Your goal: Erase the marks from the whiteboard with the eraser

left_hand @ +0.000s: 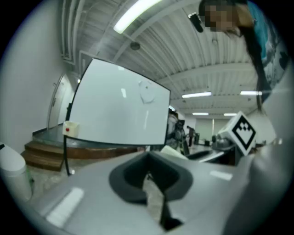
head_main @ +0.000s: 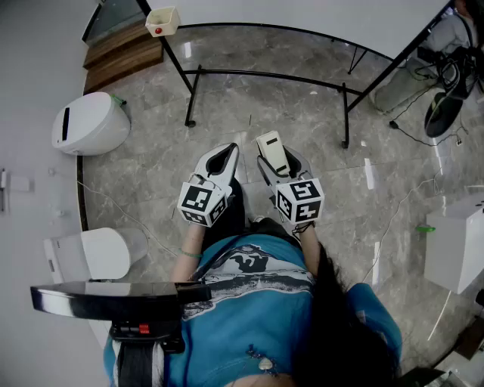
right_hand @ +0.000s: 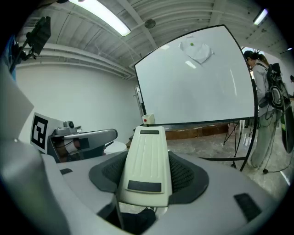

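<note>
**Marble-floored hall, whiteboard ahead: eraser gripped, board not yet reached**

A polished marble floor (head_main: 151, 174) runs under a ribbed ceiling with strip lights. The whiteboard (right_hand: 197, 82) stands on a black frame ahead of both grippers and well apart from them.

The right gripper (head_main: 276, 160) has its jaws closed on a cream eraser (right_hand: 146, 160). It pinches the eraser by its long sides, so the ribbed back faces the gripper's own camera and the far end juts forward past the pads. That hold seems meant to leave the free end clear to meet the board. The wiping face cannot be seen from here.

The left gripper (left_hand: 148, 170) sits just to the left of the right one, its jaws drawn together on nothing, with only floor showing through the slit behind them. It looks parked as the spare, out of the working gripper's path.

The marks (right_hand: 198, 51), a faint scribble with a small green dot, sit high on the board, above and ahead of the right gripper. A small cream box with a red button (head_main: 162, 20) hangs at the frame's corner, ahead and to the left of the left gripper.

Nothing appears to have been wiped yet. The next move calls for a long reach forward and upward, with the eraser turned flat against the board
</note>
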{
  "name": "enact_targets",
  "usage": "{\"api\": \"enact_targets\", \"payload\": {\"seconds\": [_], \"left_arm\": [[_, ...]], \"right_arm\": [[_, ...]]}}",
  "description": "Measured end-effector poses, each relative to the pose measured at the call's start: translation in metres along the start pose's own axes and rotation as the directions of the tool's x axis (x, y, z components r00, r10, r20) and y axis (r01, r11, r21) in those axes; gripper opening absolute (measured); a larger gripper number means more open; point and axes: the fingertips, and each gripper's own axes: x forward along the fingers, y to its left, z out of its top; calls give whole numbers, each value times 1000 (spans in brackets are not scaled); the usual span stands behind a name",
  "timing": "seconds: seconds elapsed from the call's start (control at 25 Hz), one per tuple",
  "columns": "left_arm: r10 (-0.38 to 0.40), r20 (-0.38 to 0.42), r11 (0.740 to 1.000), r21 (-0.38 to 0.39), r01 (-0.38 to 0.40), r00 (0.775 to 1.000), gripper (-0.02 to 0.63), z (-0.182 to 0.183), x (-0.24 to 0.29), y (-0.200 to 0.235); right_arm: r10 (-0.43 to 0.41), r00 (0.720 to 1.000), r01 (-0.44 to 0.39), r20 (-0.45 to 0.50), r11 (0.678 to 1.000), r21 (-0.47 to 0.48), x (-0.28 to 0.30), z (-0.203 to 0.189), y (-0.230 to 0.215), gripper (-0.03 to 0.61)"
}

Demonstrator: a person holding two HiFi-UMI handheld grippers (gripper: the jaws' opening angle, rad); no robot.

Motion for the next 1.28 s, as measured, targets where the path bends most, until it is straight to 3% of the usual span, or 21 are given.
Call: {"api": "enact_targets", "payload": {"seconds": [0.24, 0.6, 0.84, 1.12, 1.28], "left_arm": [[-23, 11, 1000, 0, 23, 1000, 3, 9, 29, 62], [-45, 35, 999, 21, 45, 998, 3, 57, 76, 198], [-59, 24, 998, 0, 59, 998, 3, 59, 97, 265], [-77, 4, 993, -89, 77, 997, 3, 37, 122, 304], [-83, -9, 991, -103, 81, 997, 3, 36, 141, 316]], "right_arm": [[-5, 1000, 5, 2, 1000, -18, 64, 29, -1, 264], [-31, 999, 31, 35, 1000, 2, 190, 108, 2, 264], [-63, 998, 63, 22, 998, 2, 247, 127, 2, 264], [-135, 989, 133, -58, 990, -37, 270, 117, -20, 264], [-150, 989, 149, -9, 985, -82, 284, 153, -51, 264]]}}
